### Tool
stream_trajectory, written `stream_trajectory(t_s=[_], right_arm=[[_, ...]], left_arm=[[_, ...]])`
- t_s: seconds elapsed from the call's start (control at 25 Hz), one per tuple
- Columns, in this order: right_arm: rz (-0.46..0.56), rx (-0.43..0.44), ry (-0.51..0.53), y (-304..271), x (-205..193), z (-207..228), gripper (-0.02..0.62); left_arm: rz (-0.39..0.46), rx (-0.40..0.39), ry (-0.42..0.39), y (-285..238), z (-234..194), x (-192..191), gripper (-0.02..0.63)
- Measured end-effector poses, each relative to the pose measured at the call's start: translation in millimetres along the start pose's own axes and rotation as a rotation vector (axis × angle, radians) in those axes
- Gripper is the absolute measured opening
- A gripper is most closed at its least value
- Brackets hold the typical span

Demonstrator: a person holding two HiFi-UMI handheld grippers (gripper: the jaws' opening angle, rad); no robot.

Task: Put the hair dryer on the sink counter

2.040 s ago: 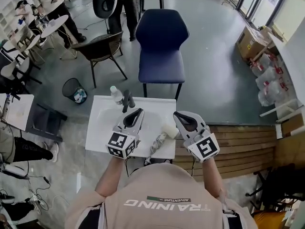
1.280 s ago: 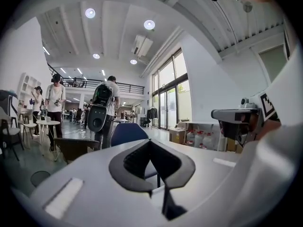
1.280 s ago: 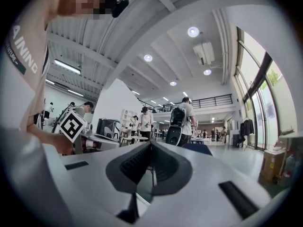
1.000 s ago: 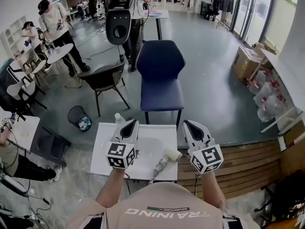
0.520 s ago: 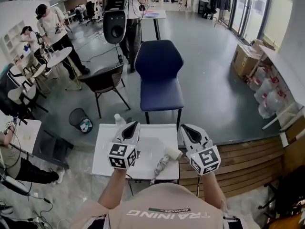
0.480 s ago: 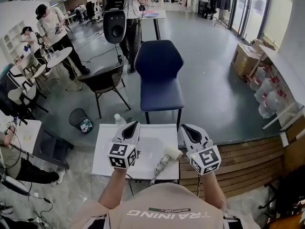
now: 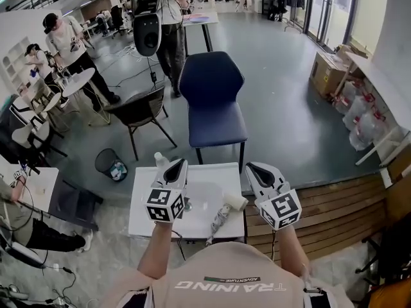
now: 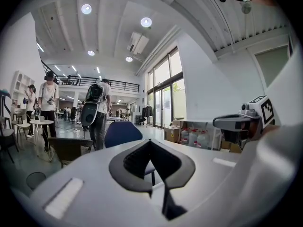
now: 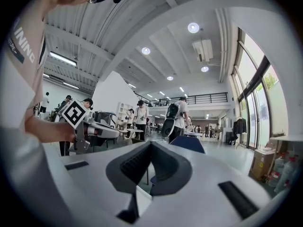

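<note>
A white hair dryer (image 7: 226,209) lies on the white sink counter (image 7: 144,205) near its front right corner, with its cord trailing over the front edge. My left gripper (image 7: 178,163) hovers shut over the counter's left half, nothing between its jaws (image 8: 150,141). To the right of the hair dryer, my right gripper (image 7: 251,167) is held level past the counter's right edge, also shut and empty (image 9: 150,143). Neither gripper touches the hair dryer. Each gripper view shows the other gripper at its side.
A clear bottle (image 7: 158,160) stands at the counter's back left corner. Behind the counter are a blue chair (image 7: 212,95) and a black chair (image 7: 137,113), with a bin (image 7: 110,164) on the floor at left. Wooden decking (image 7: 334,207) lies to the right. People stand further back.
Both grippers have stayed shut and nearly still over the counter. The head view has tilted up a little. The dark faucet seen two seconds ago is now hidden behind the left gripper.
</note>
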State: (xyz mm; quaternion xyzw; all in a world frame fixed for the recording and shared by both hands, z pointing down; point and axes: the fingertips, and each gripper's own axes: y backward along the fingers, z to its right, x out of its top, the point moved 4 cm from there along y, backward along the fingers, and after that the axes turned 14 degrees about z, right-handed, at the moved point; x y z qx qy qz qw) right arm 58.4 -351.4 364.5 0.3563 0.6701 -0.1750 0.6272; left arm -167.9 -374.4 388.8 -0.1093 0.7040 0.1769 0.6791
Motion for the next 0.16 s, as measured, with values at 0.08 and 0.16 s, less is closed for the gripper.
stream_trajectory(t_s=[0.08,0.16], right_arm=[[0.002,0.001,-0.005,3.2,-2.0,0.2,0.006],[0.001,0.001,-0.018,6.8,-6.1,-0.9,0.006]], left_arm=[[-0.008,-0.001,0.0,2.2,3.3,-1.9,0.008],[-0.022,-0.002,0.003,5.9,7.0,-5.2,0.008]])
